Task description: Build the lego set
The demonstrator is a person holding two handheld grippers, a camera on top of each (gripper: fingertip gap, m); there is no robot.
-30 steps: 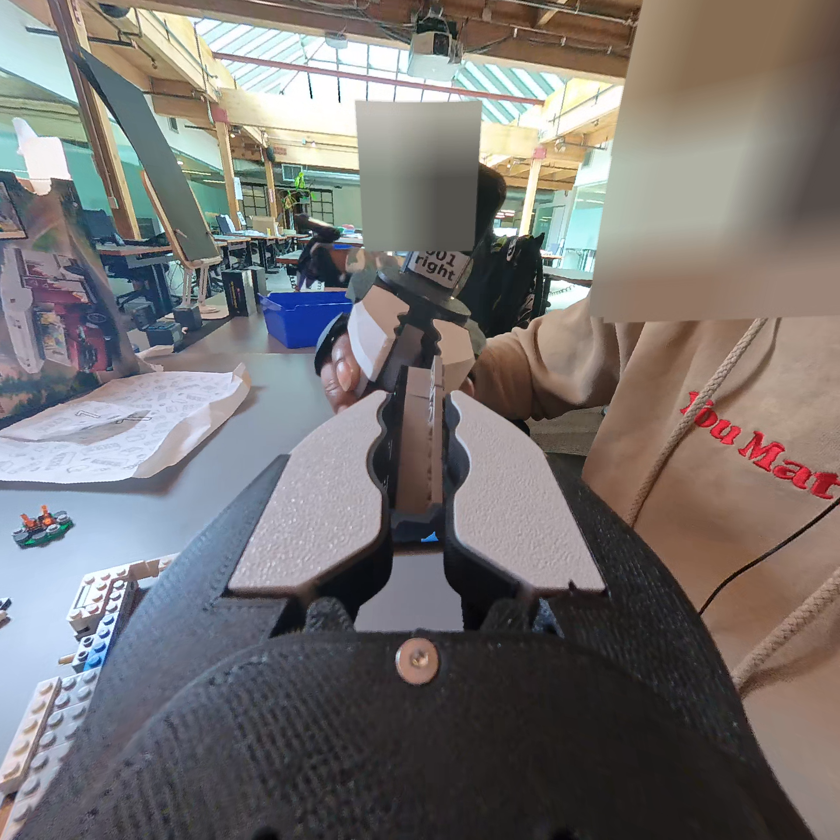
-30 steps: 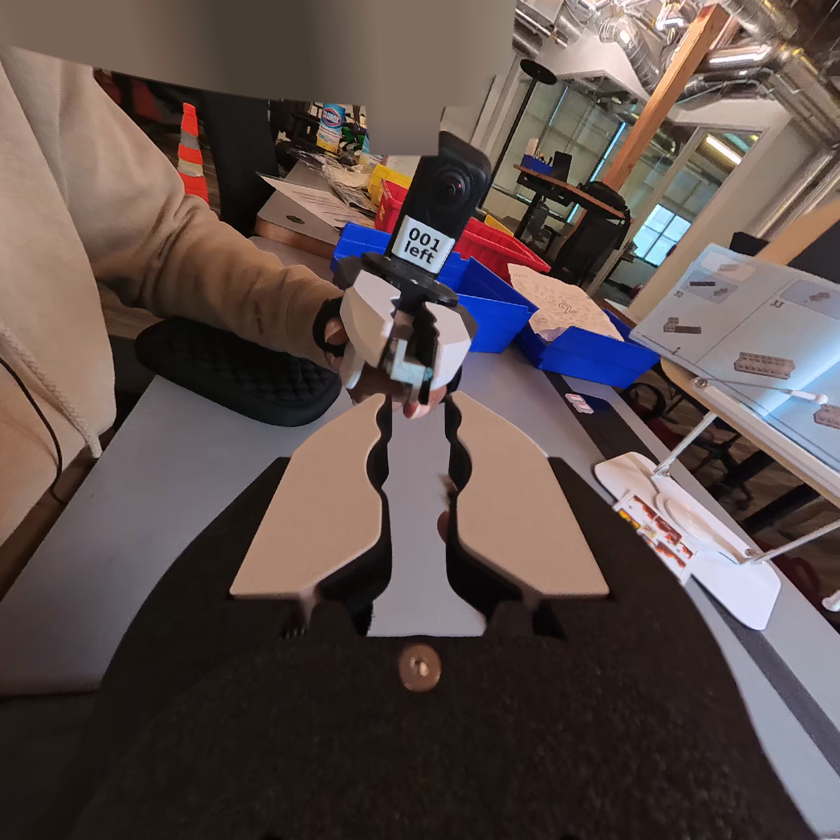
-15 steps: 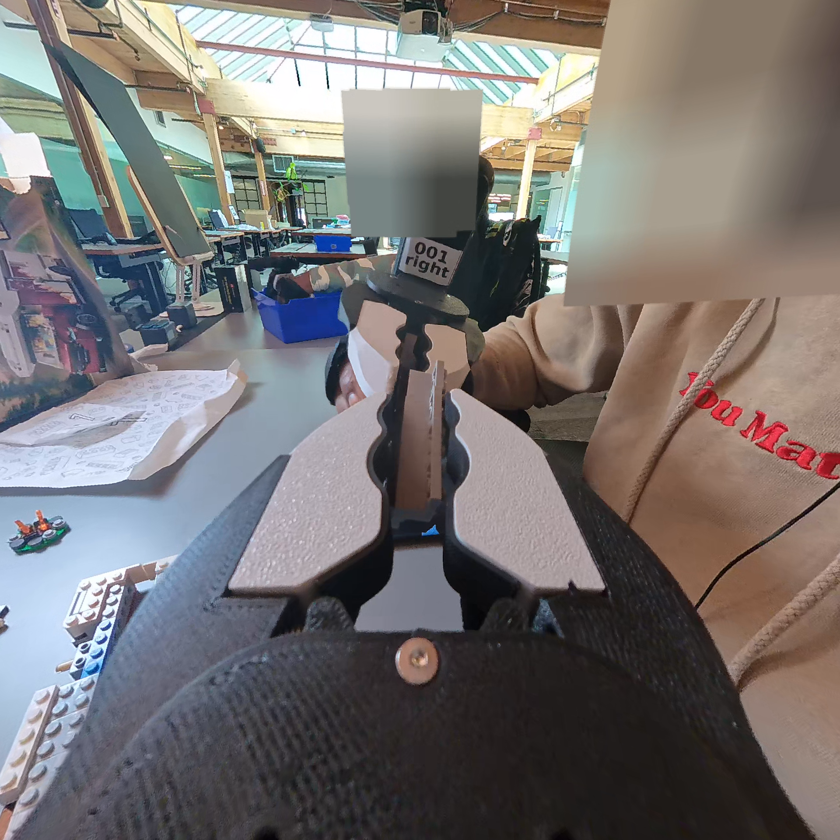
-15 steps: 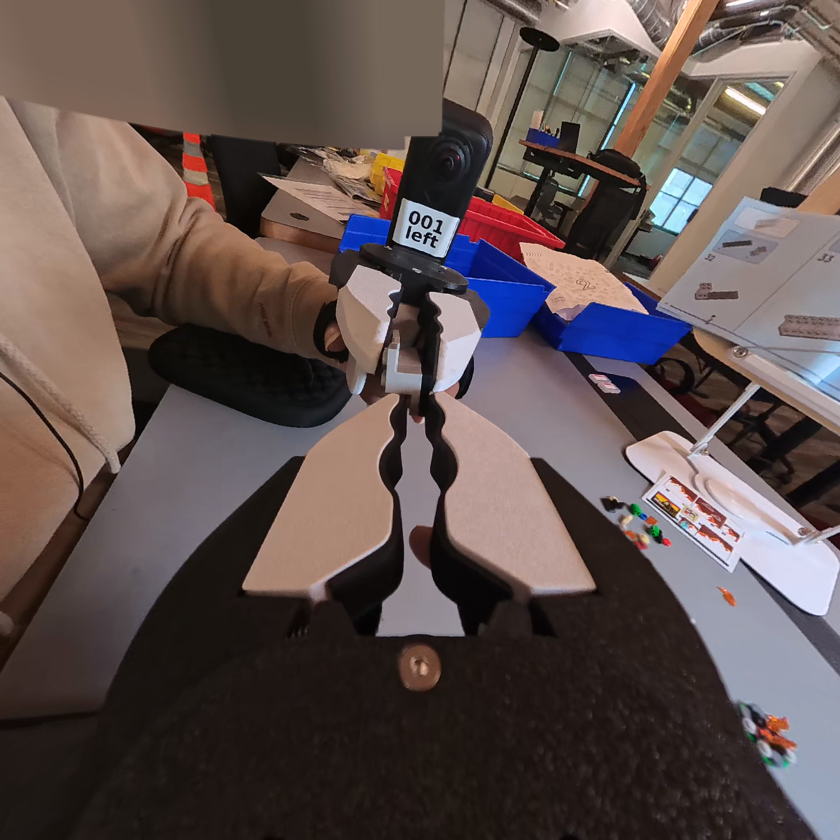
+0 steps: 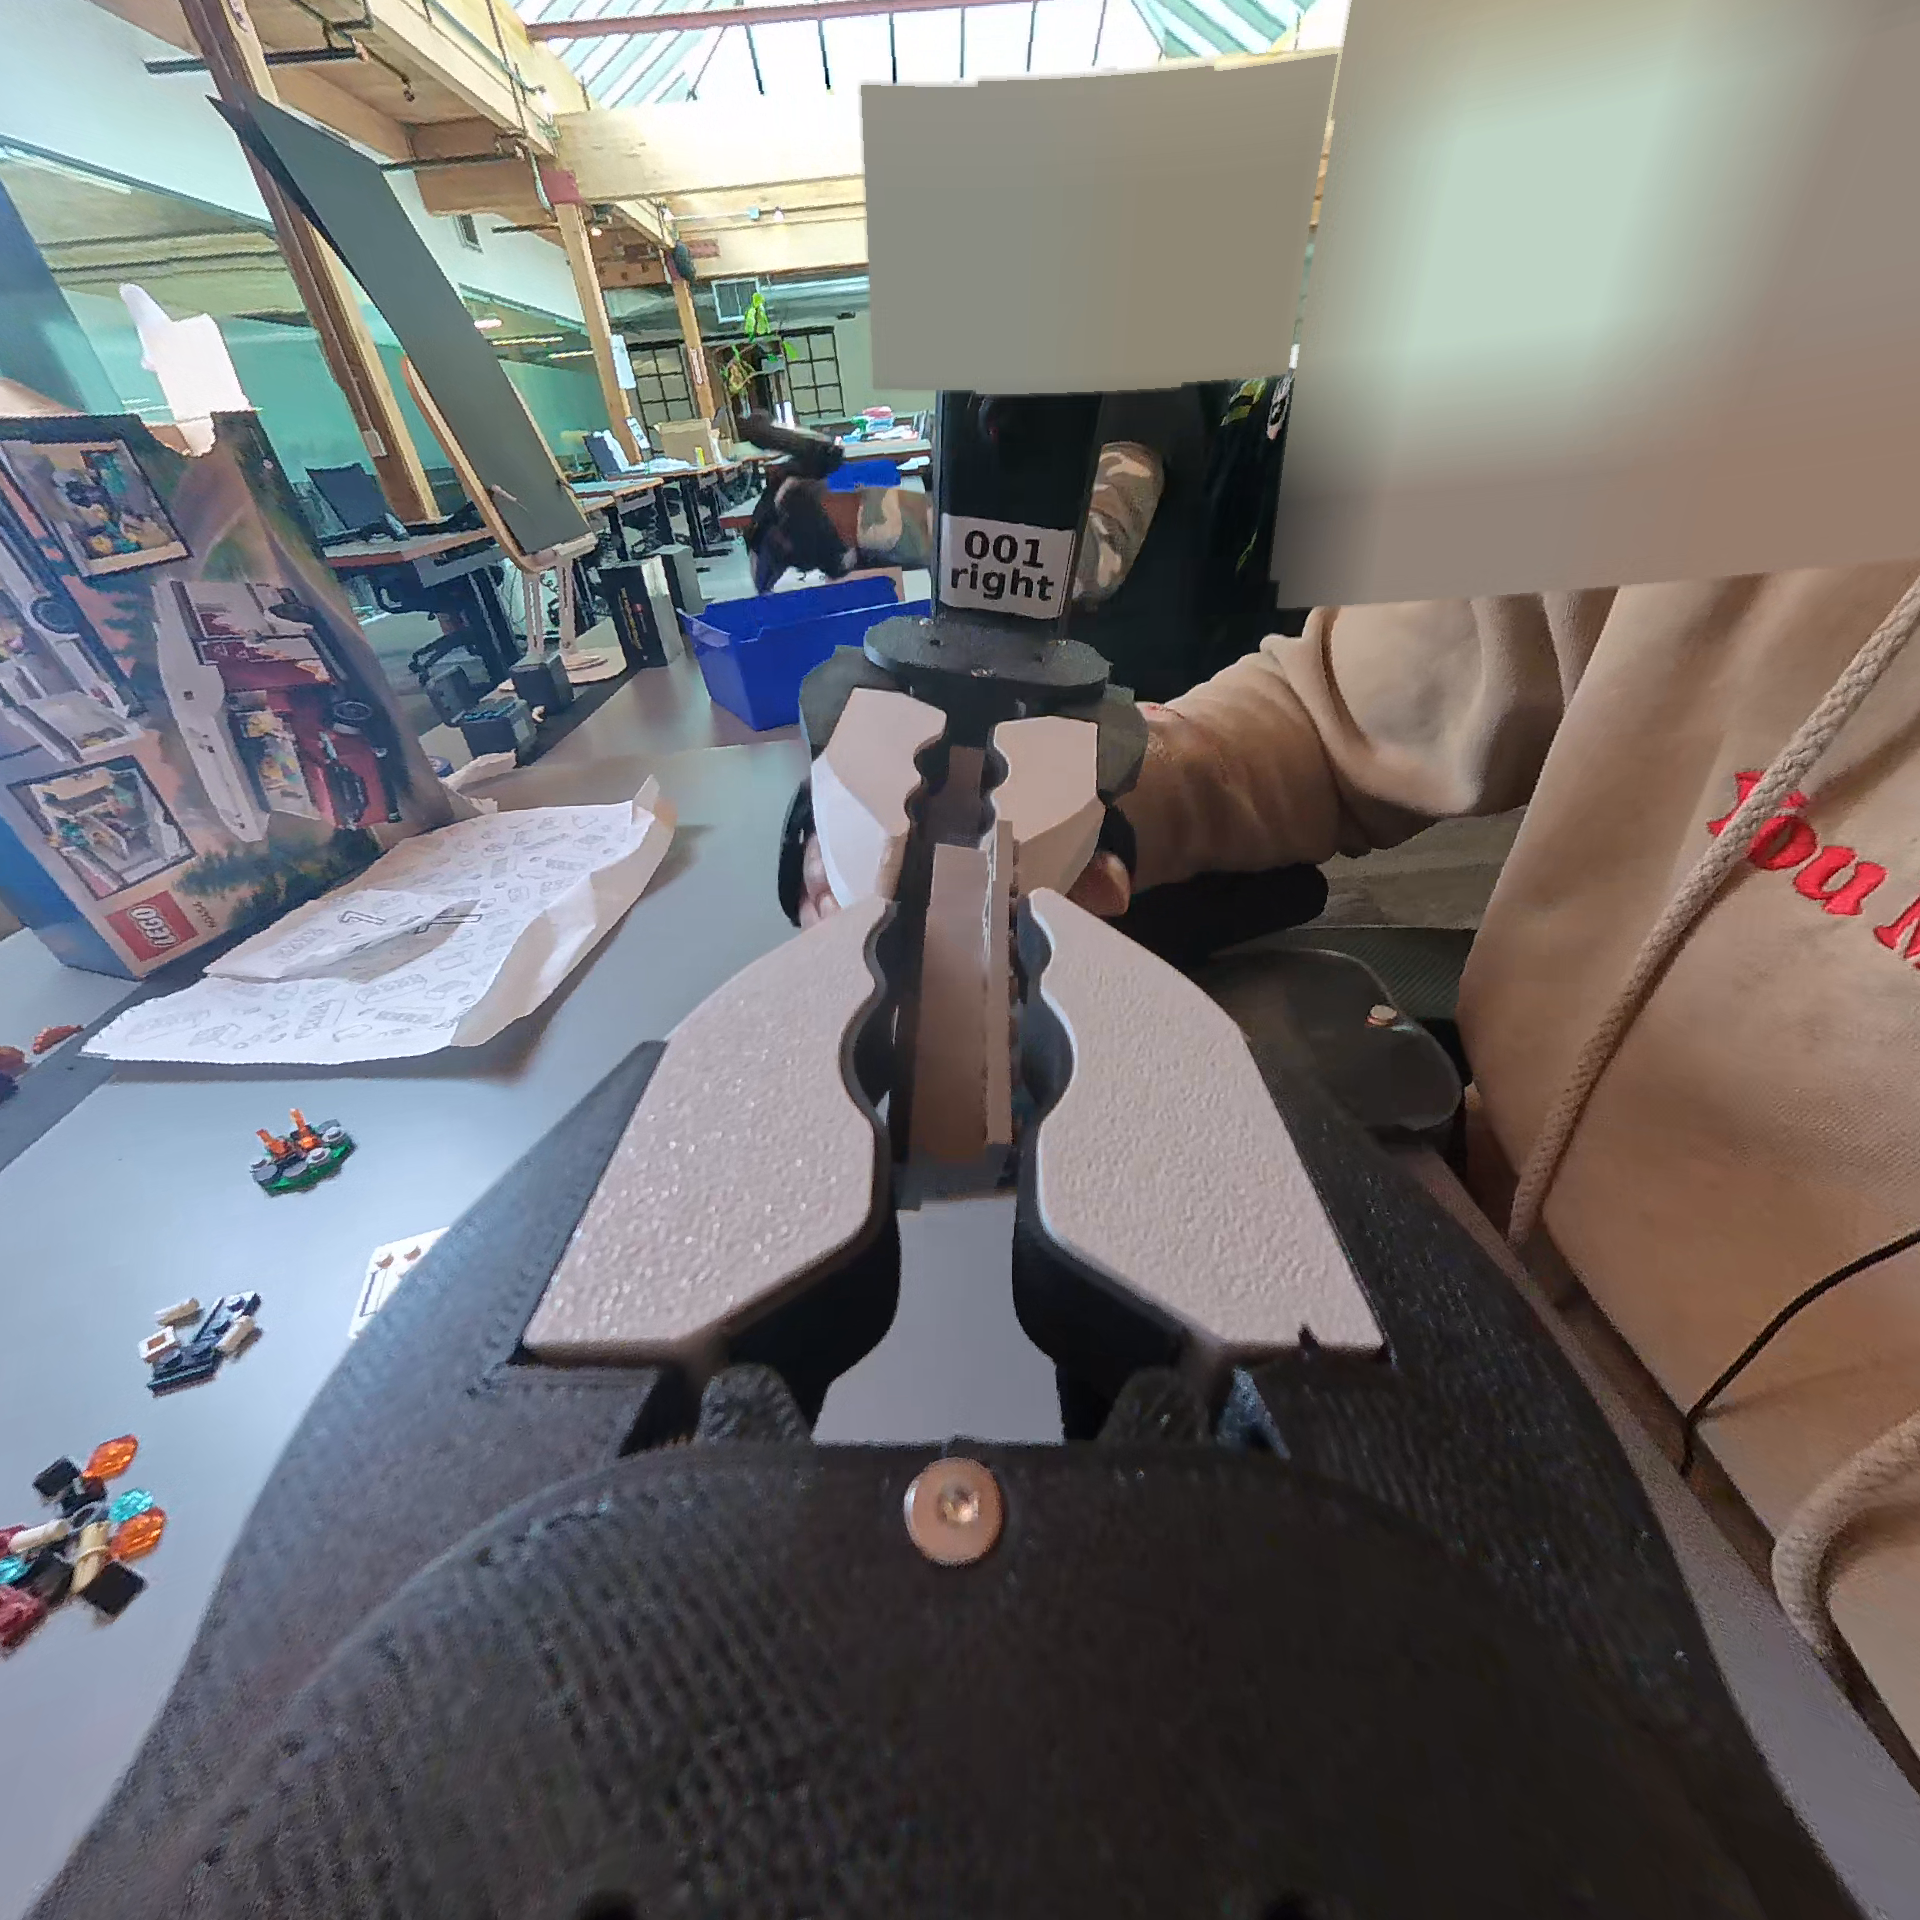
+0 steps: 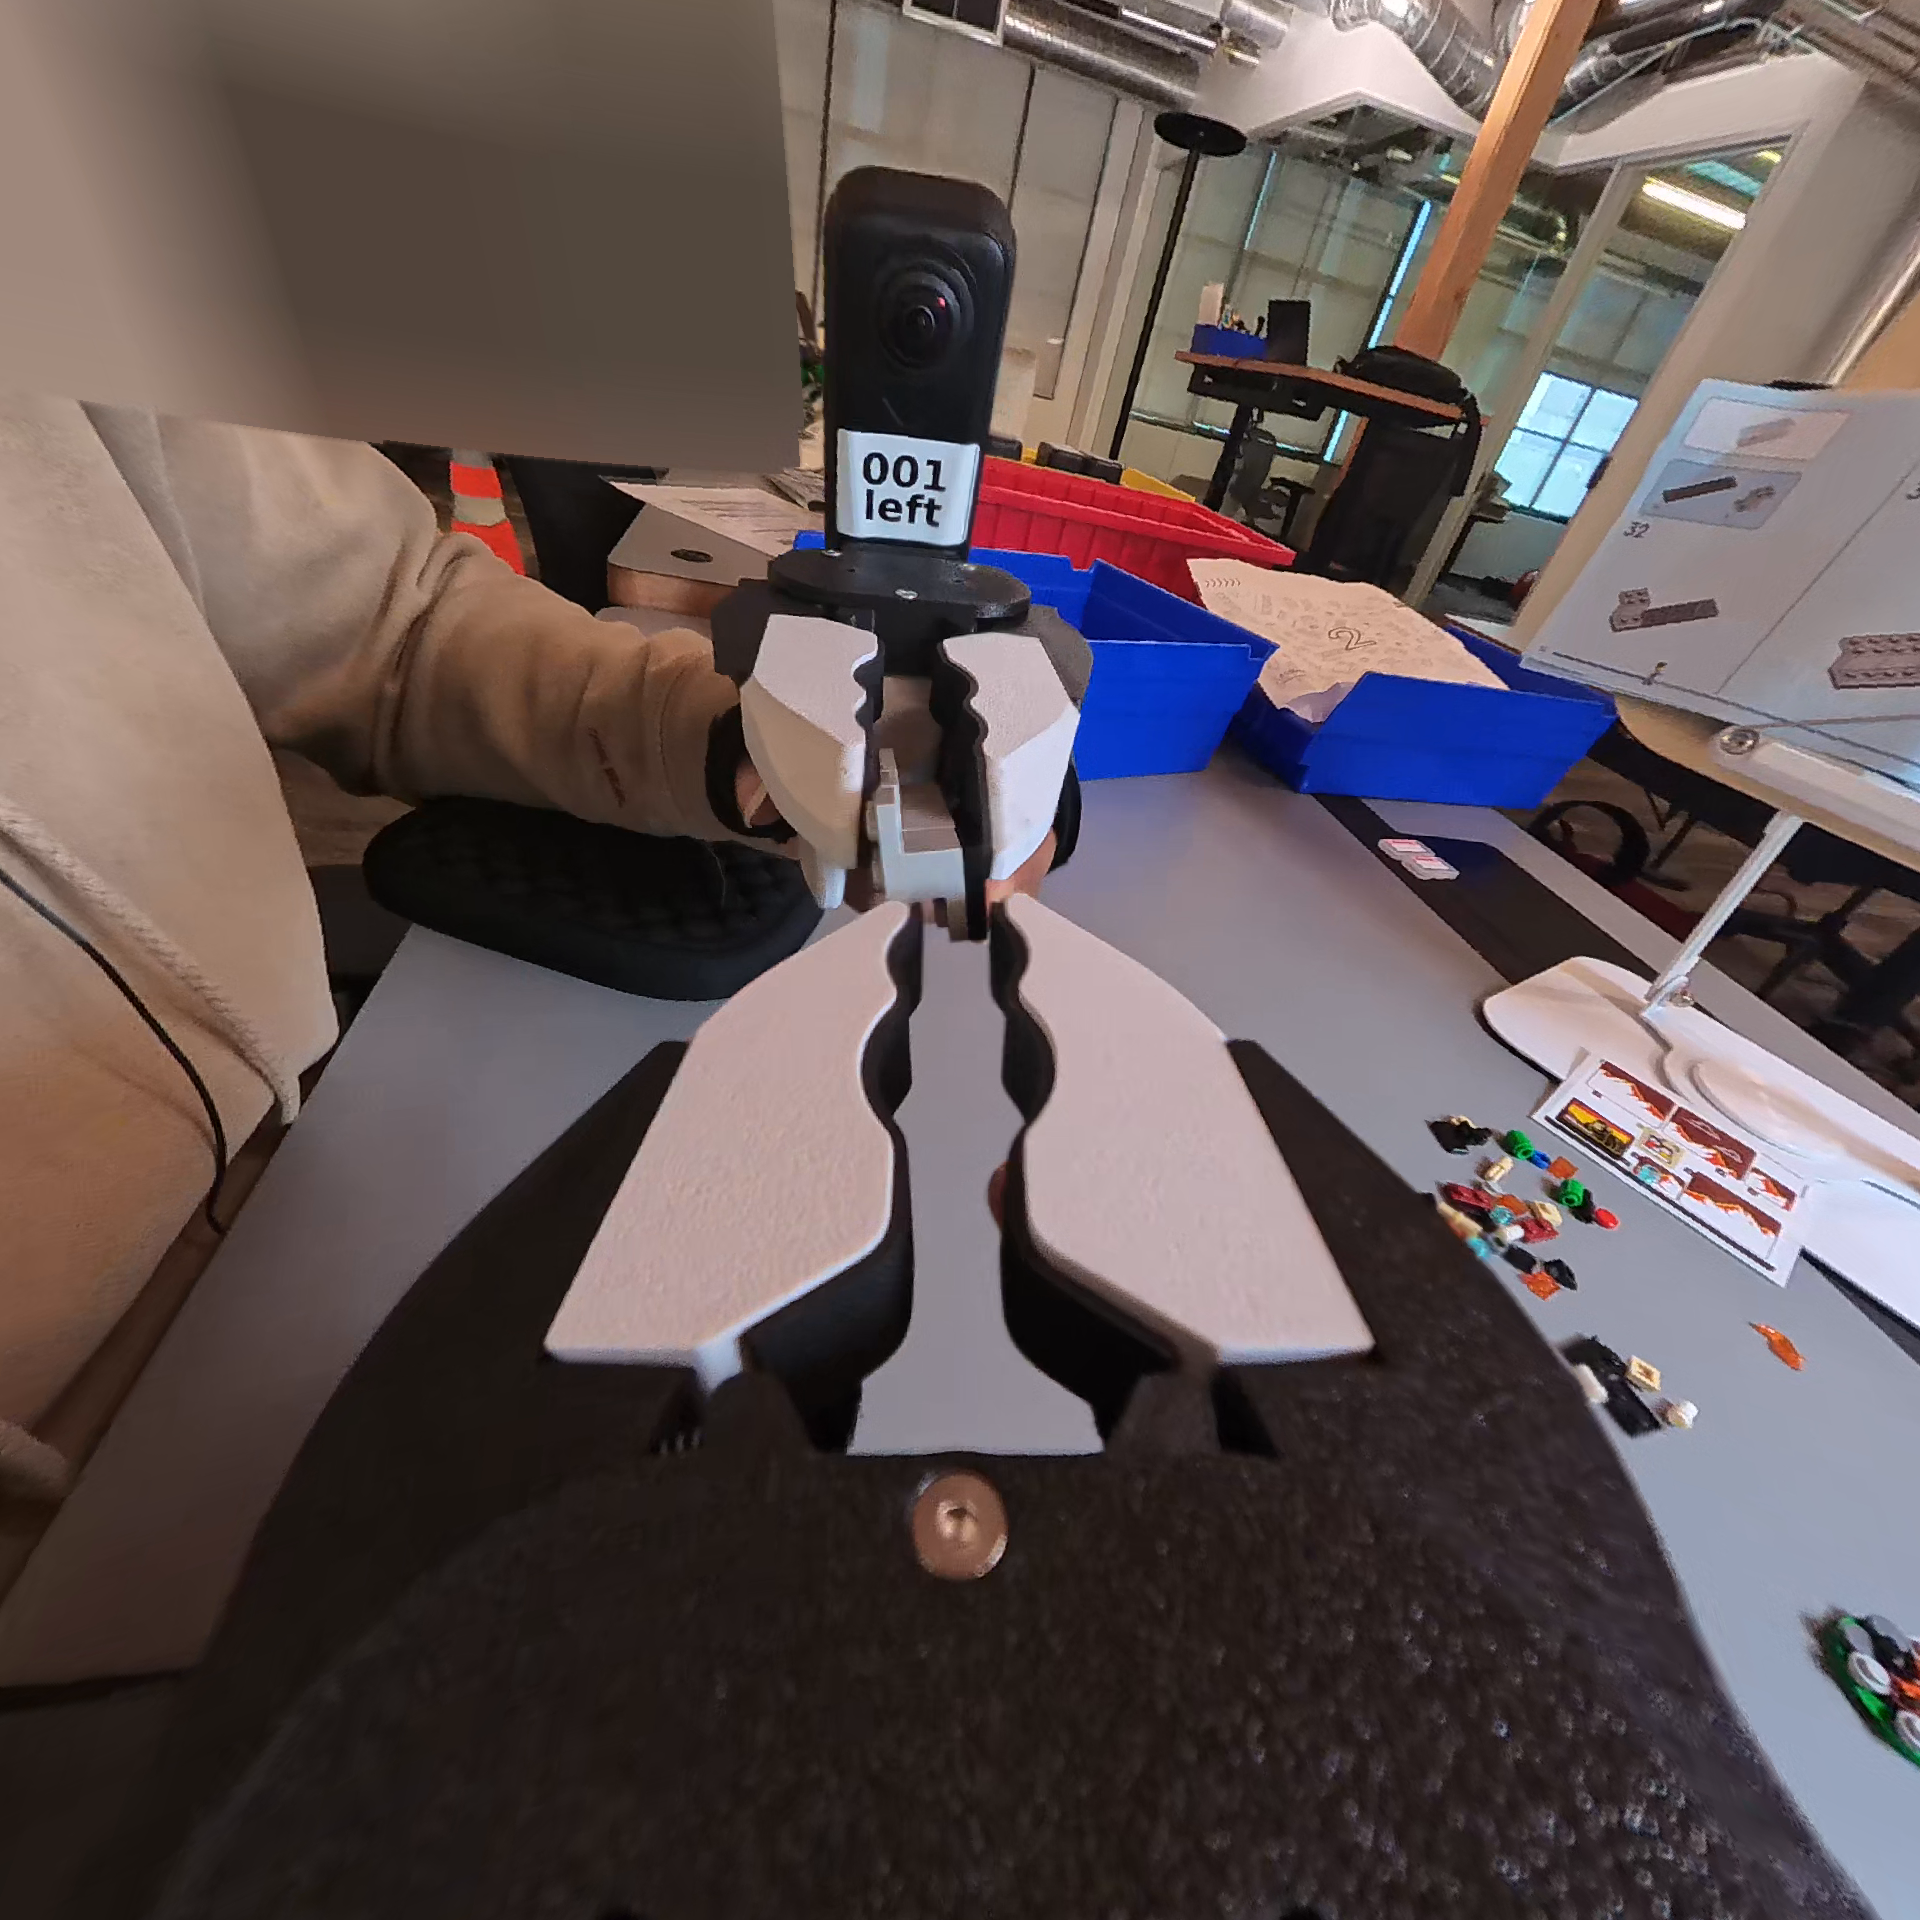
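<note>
My left gripper (image 5: 961, 914) is shut on a tan and grey lego piece (image 5: 961, 997) and holds it edge-up above the grey table (image 5: 644, 935). The same piece shows in the right wrist view (image 6: 914, 842), between the left gripper's tips (image 6: 914, 883). My right gripper (image 6: 954, 912) faces the left one tip to tip. Its jaws stand a narrow gap apart, and its tips pinch the near end of the piece. In the left wrist view the right gripper (image 5: 956, 831) sits at the far end of the piece.
A lego box (image 5: 197, 707) and a paper bag (image 5: 416, 935) lie at the left. Small loose pieces (image 5: 73, 1538) (image 6: 1507, 1205), a sticker sheet (image 6: 1683, 1164) and a green build (image 5: 301, 1143) dot the table. Blue bins (image 6: 1403, 717) and an instruction booklet (image 6: 1766, 540) stand behind. The person's torso is close. Less than 4 cm separates the two grippers' tips. Left tips and right tips are each some 30 cm from the green build (image 5: 301, 1143).
My right gripper's jaws have narrowed from open to nearly shut, and it has moved up against the piece in my left gripper. The left gripper keeps its hold.
</note>
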